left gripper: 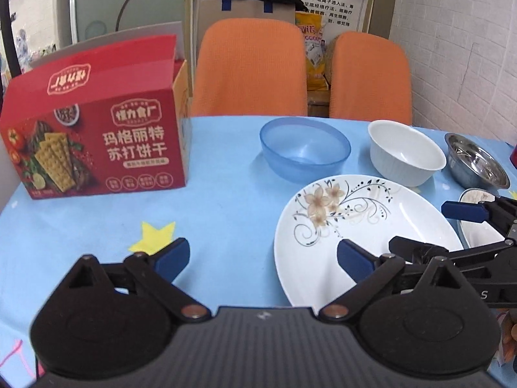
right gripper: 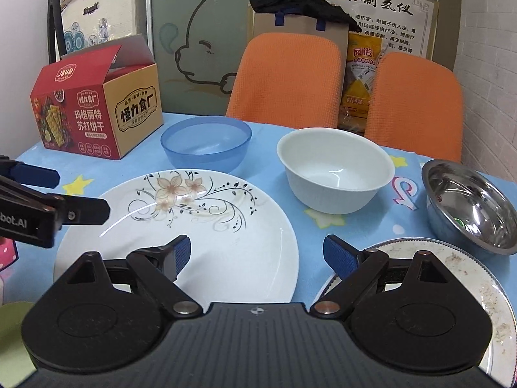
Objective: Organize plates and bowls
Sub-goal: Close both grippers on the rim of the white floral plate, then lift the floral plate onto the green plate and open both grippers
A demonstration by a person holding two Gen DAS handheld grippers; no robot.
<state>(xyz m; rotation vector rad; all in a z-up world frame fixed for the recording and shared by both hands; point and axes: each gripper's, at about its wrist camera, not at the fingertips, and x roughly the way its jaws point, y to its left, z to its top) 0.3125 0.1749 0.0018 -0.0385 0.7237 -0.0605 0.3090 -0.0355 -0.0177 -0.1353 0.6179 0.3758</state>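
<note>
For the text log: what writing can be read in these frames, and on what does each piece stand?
"玛格丽特 苏打饼干": front of the red cracker box.
"怪力食厂": the box's tan end panel.
"bot.AI", cut off: left gripper body.
"S": right gripper body.
"网诺": yellow bag, uncertain.
Wall poster: headline only partly legible; small print too blurred.

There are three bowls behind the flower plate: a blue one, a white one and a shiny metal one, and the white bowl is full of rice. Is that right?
Nearly. The white bowl is empty, not full of rice; the right wrist view looks straight into it. The rest holds: the blue bowl, white bowl and metal bowl sit behind the flower plate.
</note>
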